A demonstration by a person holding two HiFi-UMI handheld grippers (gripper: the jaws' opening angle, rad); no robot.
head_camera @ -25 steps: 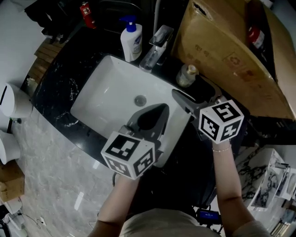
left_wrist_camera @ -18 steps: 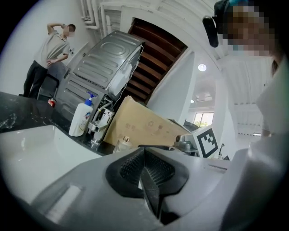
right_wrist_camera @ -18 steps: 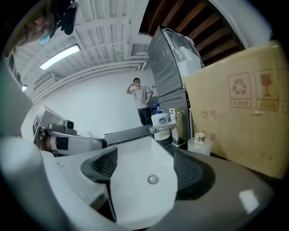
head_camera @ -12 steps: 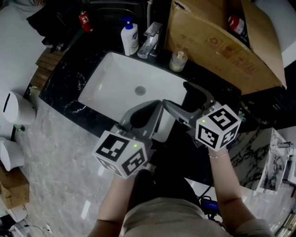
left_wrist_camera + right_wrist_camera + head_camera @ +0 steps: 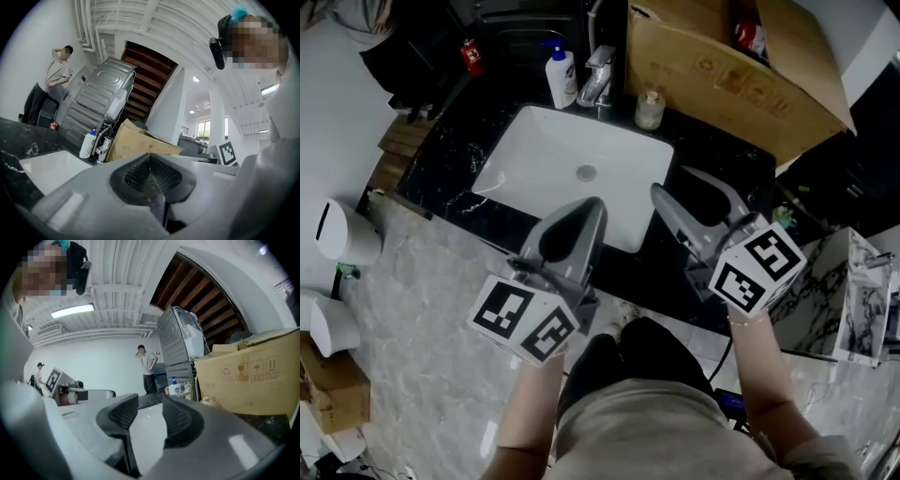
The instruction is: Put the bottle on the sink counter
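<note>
A small pale bottle (image 5: 650,110) stands upright on the black sink counter (image 5: 722,155), between the faucet (image 5: 598,77) and the cardboard box (image 5: 741,75). It also shows small in the right gripper view as the bottle (image 5: 207,399) at the foot of the box. My right gripper (image 5: 684,189) hangs over the counter's near edge, well short of the bottle; its jaws are closing with nothing between them, and a gap still shows in the right gripper (image 5: 149,416). My left gripper (image 5: 587,210) is shut and empty above the front rim of the white basin (image 5: 534,159), its pads meeting in the left gripper (image 5: 151,174).
A white pump soap bottle (image 5: 561,75) stands left of the faucet. A pale marble floor (image 5: 422,309) lies in front of the counter, with white bins (image 5: 342,234) at the left. A person (image 5: 56,75) stands beyond the sink by a metal cabinet.
Both grippers have drawn back from the sink toward the person's body, and the view has pulled away with them. The bottle has stayed by the faucet.
</note>
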